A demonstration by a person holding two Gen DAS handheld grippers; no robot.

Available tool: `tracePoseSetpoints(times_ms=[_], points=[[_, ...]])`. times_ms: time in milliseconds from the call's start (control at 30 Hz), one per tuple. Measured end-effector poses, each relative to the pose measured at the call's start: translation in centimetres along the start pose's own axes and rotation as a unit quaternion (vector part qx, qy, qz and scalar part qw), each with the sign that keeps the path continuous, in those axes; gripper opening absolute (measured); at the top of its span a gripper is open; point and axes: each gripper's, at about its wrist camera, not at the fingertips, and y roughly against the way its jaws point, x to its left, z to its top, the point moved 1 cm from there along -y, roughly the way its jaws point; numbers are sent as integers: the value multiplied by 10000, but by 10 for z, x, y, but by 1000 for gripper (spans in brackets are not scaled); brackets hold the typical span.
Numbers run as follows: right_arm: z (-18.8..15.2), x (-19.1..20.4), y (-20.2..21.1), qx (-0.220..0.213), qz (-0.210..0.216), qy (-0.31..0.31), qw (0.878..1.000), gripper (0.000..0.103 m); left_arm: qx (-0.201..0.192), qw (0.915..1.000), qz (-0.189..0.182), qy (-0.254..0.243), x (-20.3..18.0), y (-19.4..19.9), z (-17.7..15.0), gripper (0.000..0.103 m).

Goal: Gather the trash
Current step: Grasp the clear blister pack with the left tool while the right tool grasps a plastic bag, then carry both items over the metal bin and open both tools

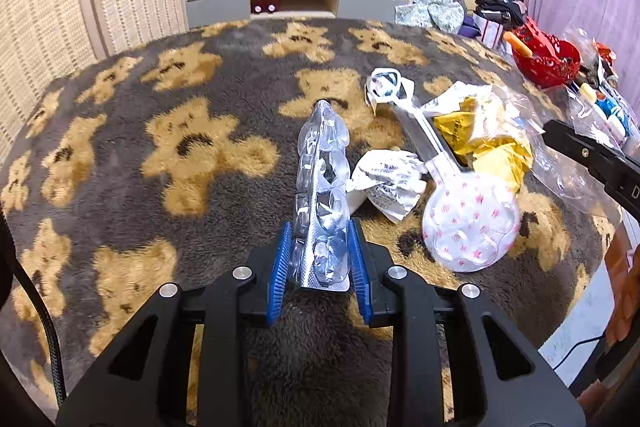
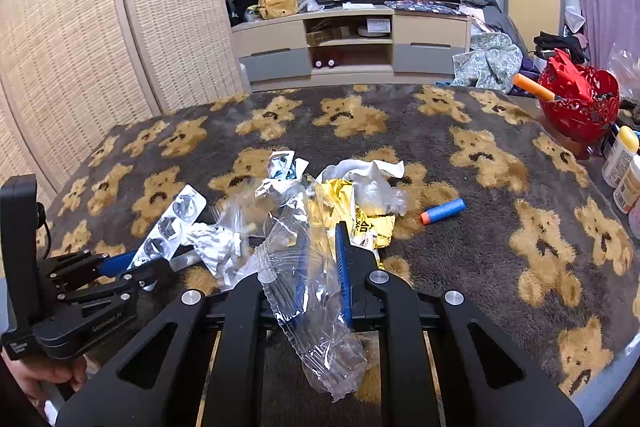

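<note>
Left claw (image 1: 320,259) pinching silver foil-and-plastic blister strip (image 1: 322,195); right claw (image 2: 320,267) pinching crinkled clear plastic bag (image 2: 308,291). Risk: slick film slipping free when lifted.

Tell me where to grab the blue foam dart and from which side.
Grip the foam dart across the middle of its blue shaft, coming from above. It lies flat and alone on the bear rug, so tongs can straddle its narrow width.
</note>
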Motion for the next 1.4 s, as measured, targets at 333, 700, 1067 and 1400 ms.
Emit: tracePoseSetpoints(times_ms=[333, 700, 1067, 1400], points=[[15, 0, 59, -429, 20, 1, 9991, 14, -511, 9986, 143, -12, -15, 71, 7, 27], [-8, -11, 139, -712, -14, -45, 9975, 14, -899, 9959, 27, -122, -57, 152, -36, 27], [-76, -31, 188, -514, -71, -28, 9986, 14, -868, 9958, -262, -139, -92, 185, -99, 28], [-145, -38, 190, 25, 76, -151, 9999, 14, -422, 9977, -536, -45, -108, 172, -165, 29]])
